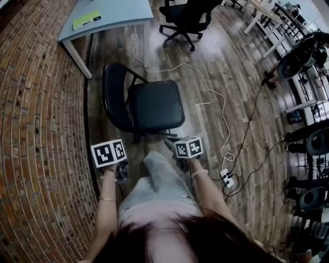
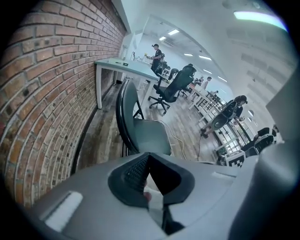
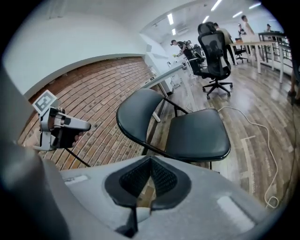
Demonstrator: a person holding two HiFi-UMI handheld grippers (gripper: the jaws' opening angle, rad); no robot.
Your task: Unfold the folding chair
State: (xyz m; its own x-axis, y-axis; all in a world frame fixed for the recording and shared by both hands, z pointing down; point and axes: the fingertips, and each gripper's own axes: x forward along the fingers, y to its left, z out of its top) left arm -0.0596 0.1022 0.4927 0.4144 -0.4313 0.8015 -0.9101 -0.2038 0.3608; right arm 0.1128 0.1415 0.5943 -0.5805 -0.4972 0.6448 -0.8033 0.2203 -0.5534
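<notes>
Holding the left gripper [image 2: 149, 155] with jaws pressed together on nothing, and the right gripper [image 3: 151, 160] likewise closed and empty. Pointing both downward at a slant, one on either side of the person's leg [image 1: 159, 177], near the front edge of the folding chair [image 1: 154, 105] but not touching it. Facing that chair standing unfolded on the wooden floor [image 1: 231, 67], black seat lying flat, curved backrest rising on the side toward the brick wall [image 1: 36, 128]. Looking past it to a pale table [image 1: 121, 13] by the wall, a black office chair [image 1: 185, 18] beyond, and a white cable [image 1: 208, 87] trailing across the boards to a power strip [image 1: 227, 179] near the right gripper.
</notes>
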